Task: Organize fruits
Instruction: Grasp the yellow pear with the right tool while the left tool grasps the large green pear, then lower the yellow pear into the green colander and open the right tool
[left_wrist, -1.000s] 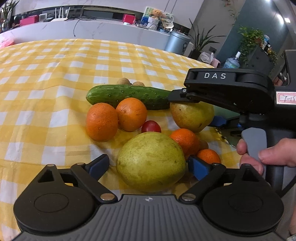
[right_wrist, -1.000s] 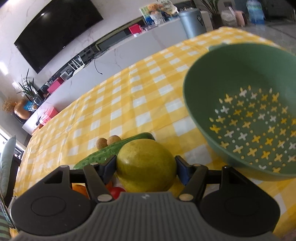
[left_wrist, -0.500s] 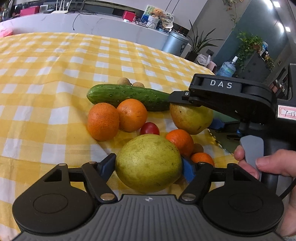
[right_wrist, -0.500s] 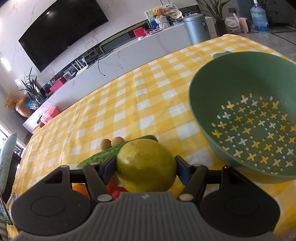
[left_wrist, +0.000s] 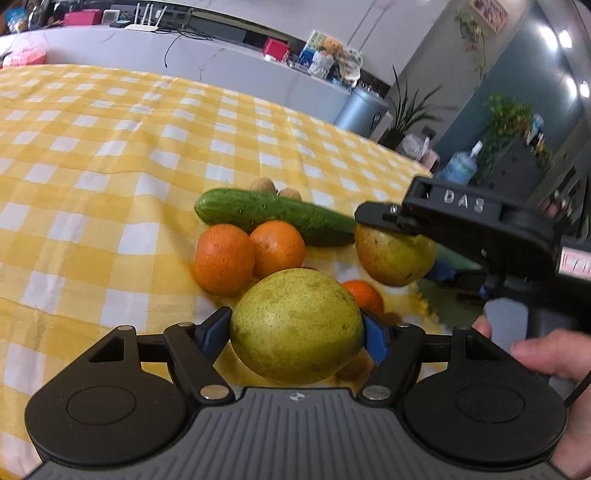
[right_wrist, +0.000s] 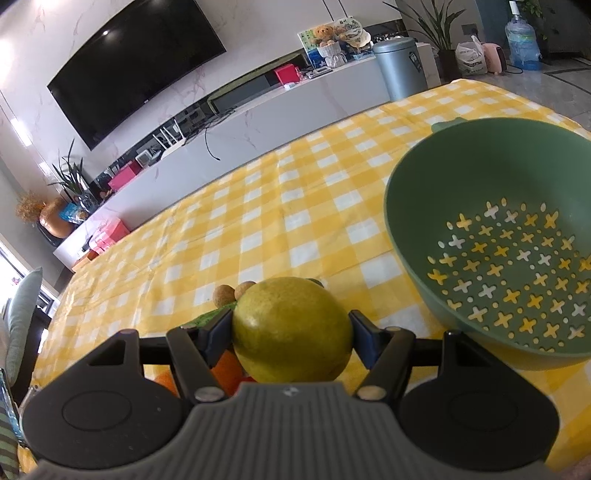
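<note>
Covering table: yellow-checked cloth (right_wrist: 295, 206); wall-mounted TV (right_wrist: 136, 70); white counter (right_wrist: 295, 107) behind.

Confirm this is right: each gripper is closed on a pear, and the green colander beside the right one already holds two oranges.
Wrong on one count: the green colander is empty, as the right wrist view shows. The oranges lie on the tablecloth in the left wrist view. The rest holds: the left gripper and right gripper each grip a pear.
</note>
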